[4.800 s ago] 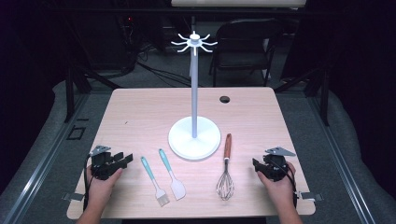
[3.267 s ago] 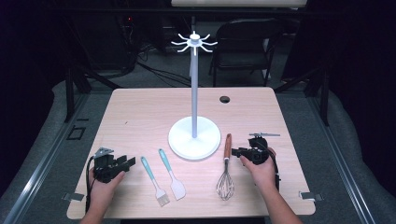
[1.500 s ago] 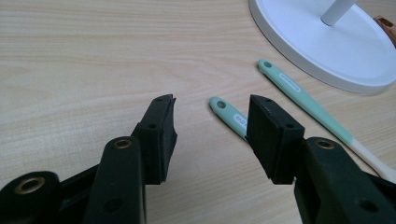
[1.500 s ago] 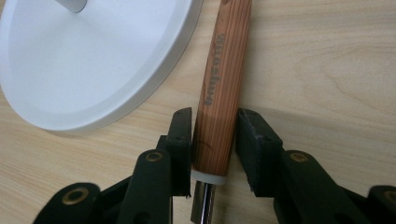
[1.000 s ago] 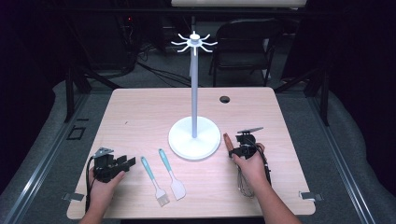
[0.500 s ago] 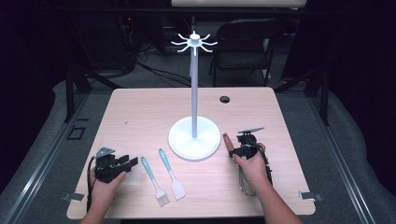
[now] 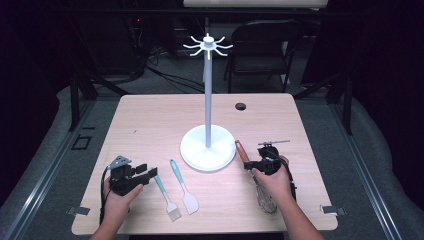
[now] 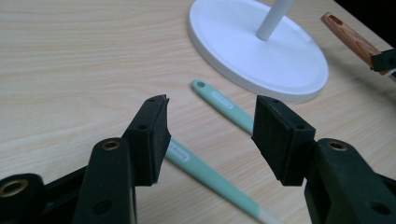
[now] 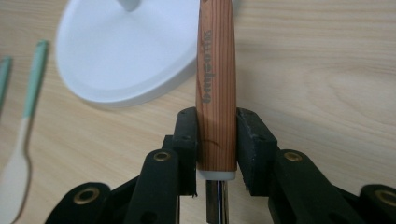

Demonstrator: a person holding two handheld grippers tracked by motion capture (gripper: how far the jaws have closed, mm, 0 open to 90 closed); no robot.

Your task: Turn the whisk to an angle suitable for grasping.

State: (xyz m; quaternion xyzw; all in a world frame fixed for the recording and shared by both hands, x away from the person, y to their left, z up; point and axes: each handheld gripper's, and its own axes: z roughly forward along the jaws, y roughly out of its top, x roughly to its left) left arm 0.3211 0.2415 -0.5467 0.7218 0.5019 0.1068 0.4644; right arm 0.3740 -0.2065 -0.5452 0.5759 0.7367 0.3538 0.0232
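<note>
With the right tongs (image 9: 215,140) clamping the whisk (image 9: 215,84) low on its wooden handle and the left tongs (image 8: 210,135) idling open, lifting it level is advisable, sparing the near white stand (image 7: 208,148).

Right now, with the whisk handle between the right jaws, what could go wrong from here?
The right gripper clamps the whisk at the handle's lower end, so the long handle may pivot or slip when lifted. The stand base lies close beside it; a swing could knock it. The left gripper hangs open.

Claw (image 9: 216,144) around whisk handle (image 9: 215,84)
</note>
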